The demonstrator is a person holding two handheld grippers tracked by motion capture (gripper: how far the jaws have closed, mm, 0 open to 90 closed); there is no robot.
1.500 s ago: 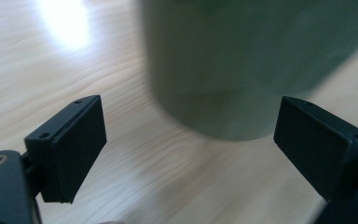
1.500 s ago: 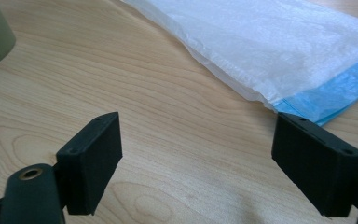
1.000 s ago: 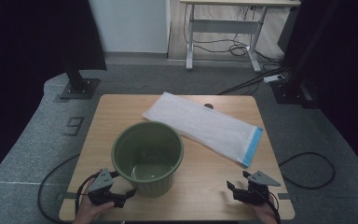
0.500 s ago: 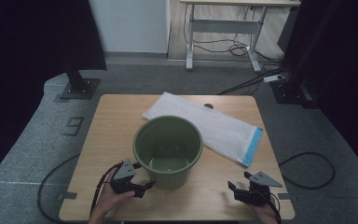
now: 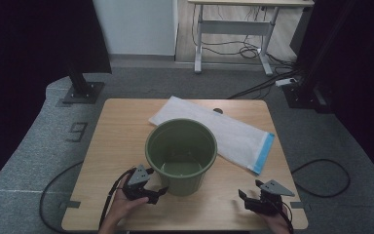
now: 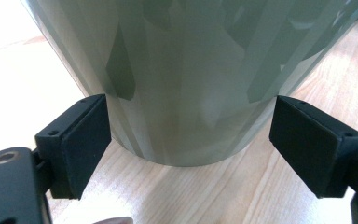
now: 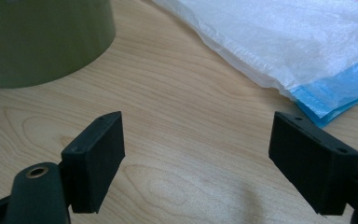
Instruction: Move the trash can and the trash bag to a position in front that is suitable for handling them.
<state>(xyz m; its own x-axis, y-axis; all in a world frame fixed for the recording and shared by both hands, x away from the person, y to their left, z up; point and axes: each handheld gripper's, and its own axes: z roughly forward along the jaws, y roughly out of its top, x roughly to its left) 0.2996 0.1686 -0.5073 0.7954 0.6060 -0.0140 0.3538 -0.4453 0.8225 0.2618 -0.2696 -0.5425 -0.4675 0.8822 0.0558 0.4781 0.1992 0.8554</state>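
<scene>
Green bucket (image 5: 181,150) upright mid-table, overlapping the near edge of the white bag (image 5: 233,132). Left gripper (image 5: 152,191) at its base — jaws spread either side of the wall, touching or not, cannot tell. Right gripper (image 5: 251,199) near the front edge — jaws apart over bare wood.

1. A big number "9" (image 5: 78,130) is marked on the grey floor (image 5: 29,146), just to the left of the bench (image 5: 121,122). It looks like it is made of dark tape.
2. No other words, numbers or signs can be read anywhere else.
</scene>
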